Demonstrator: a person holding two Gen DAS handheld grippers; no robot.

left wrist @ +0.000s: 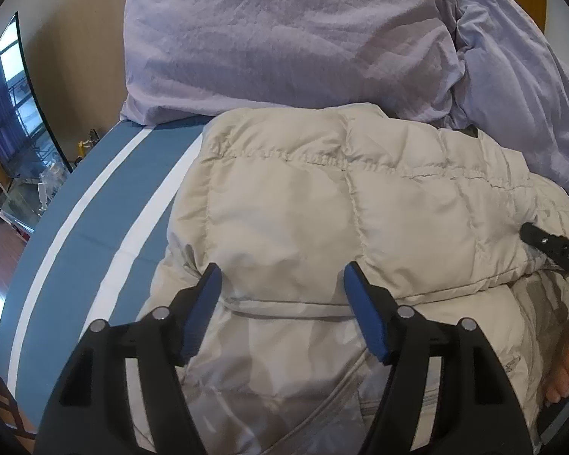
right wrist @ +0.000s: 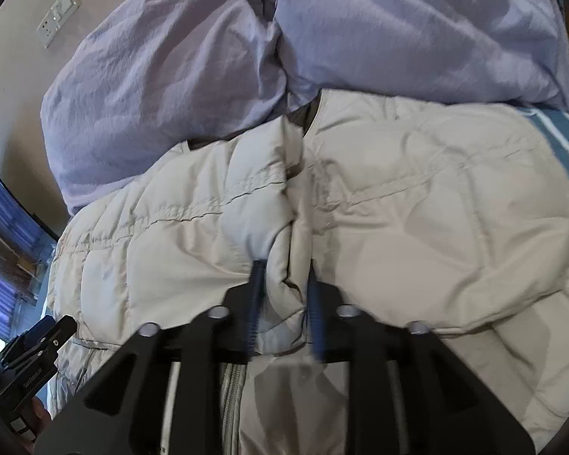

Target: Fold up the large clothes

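- Lying across the striped bed sheet (left wrist: 95, 227), the cream puffer jacket (left wrist: 322, 197) runs sideways below the lilac pillows (left wrist: 284, 38).
- My right gripper (right wrist: 286, 303) is nearer: its jaws stand narrowly parted around a fold of padding at the centre seam.
- My left gripper (left wrist: 282, 303) hovers spread, holding nothing.

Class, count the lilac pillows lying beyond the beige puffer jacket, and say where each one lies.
2. In the left wrist view, one lilac pillow lies beyond the jacket, and a second pillow is bunched against its right side. More could be hidden outside the views.
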